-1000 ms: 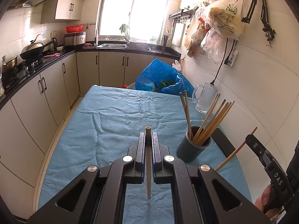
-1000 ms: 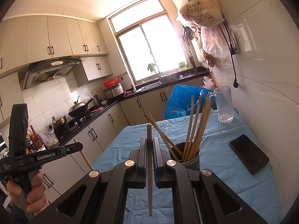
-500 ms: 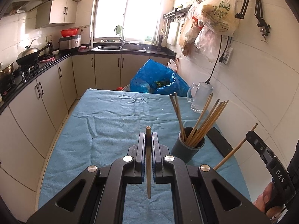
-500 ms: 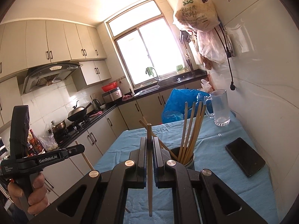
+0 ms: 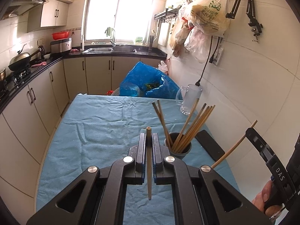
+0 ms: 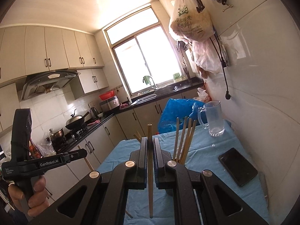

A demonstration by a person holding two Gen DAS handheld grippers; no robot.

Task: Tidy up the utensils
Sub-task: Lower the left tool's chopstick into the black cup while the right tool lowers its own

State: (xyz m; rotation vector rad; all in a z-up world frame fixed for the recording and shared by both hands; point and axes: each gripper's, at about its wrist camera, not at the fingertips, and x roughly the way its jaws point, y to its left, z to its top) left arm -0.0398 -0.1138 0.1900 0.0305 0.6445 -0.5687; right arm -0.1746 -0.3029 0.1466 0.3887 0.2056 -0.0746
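Transport step: left tongs (image 5: 149, 143) and right tongs (image 6: 149, 151) each clamped on a single chopstick (image 5: 149, 161), held above the bench (image 5: 105, 131); next, tip each into the dark cup (image 5: 178, 150) among the other chopsticks.

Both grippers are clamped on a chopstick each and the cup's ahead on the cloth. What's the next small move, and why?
Probably carry the left gripper over the grey cup and tip its chopstick downward. The cup stands just ahead and to the right, already holding the other chopsticks; the right gripper also grips one, so take turns.
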